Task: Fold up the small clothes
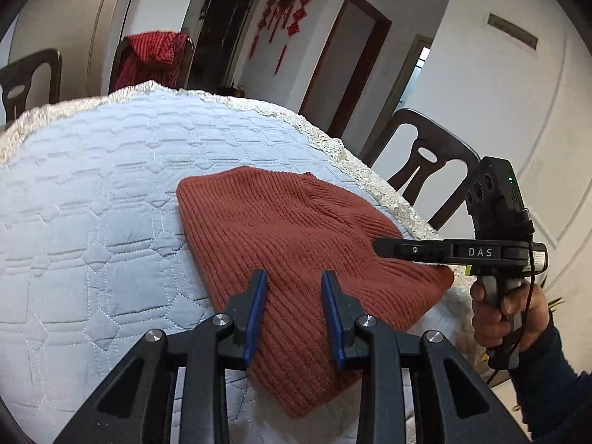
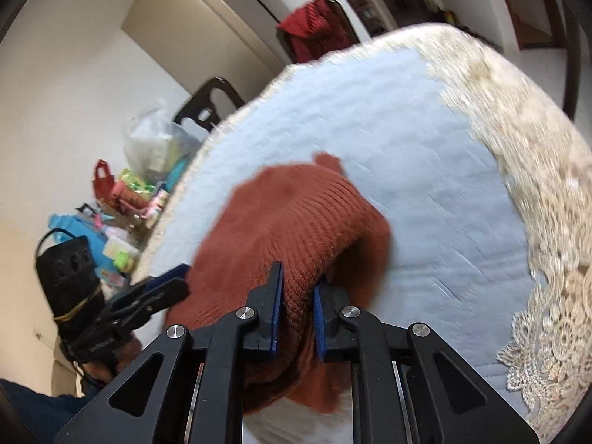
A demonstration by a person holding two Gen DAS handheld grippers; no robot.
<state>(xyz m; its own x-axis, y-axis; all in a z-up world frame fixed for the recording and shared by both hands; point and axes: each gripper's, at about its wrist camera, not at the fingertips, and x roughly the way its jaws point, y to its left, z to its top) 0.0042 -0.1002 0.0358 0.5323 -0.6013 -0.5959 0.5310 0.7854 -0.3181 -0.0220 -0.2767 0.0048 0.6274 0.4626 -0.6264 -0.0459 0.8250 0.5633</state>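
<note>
A rust-red ribbed knit garment (image 1: pixel 296 244) lies on the pale blue quilted table cover (image 1: pixel 92 192). My left gripper (image 1: pixel 294 281) is open just above its near edge, with the blue pads apart and nothing between them. My right gripper (image 2: pixel 298 288) is shut on a bunched fold of the knit (image 2: pixel 296 229) and lifts that edge off the cover. In the left wrist view the right gripper (image 1: pixel 381 248) reaches in from the right over the knit's right side. In the right wrist view the left gripper (image 2: pixel 174 277) shows at the left by the knit's edge.
The table cover has a cream lace border (image 2: pixel 547 222). Dark chairs (image 1: pixel 429 170) stand around the table; one holds a red cloth (image 1: pixel 151 59). Bags and colourful clutter (image 2: pixel 129 199) sit beyond the table's far edge in the right wrist view.
</note>
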